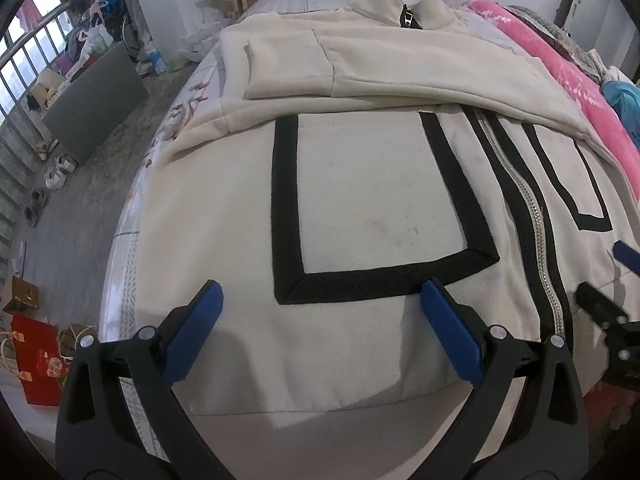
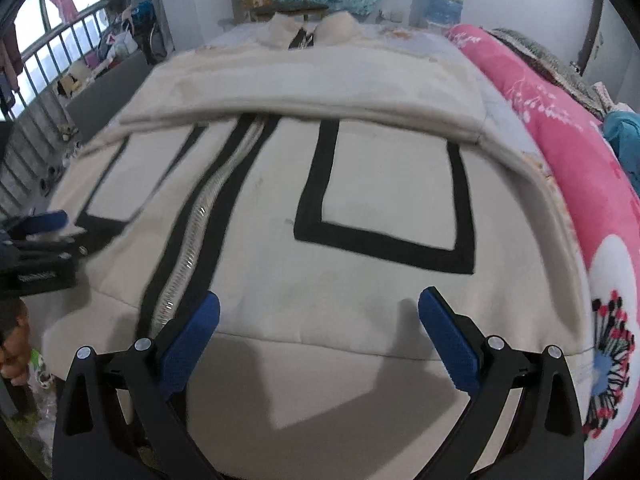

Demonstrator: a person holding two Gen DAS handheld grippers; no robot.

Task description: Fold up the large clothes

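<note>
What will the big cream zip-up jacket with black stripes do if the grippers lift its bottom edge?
The cream zip-up jacket with black stripes will probably flop and sag, since its sleeves already lie folded softly across it. It looks thick, so likely heavyish. The metal zipper may stiffen the middle slightly.

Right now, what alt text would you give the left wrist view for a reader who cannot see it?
A cream zip-up jacket with black trim lies front-up on a bed, its sleeves folded across the chest. The left gripper hovers over the hem, jaws open and empty, and the right gripper shows at the right edge. A pink blanket lies beyond the jacket.
</note>
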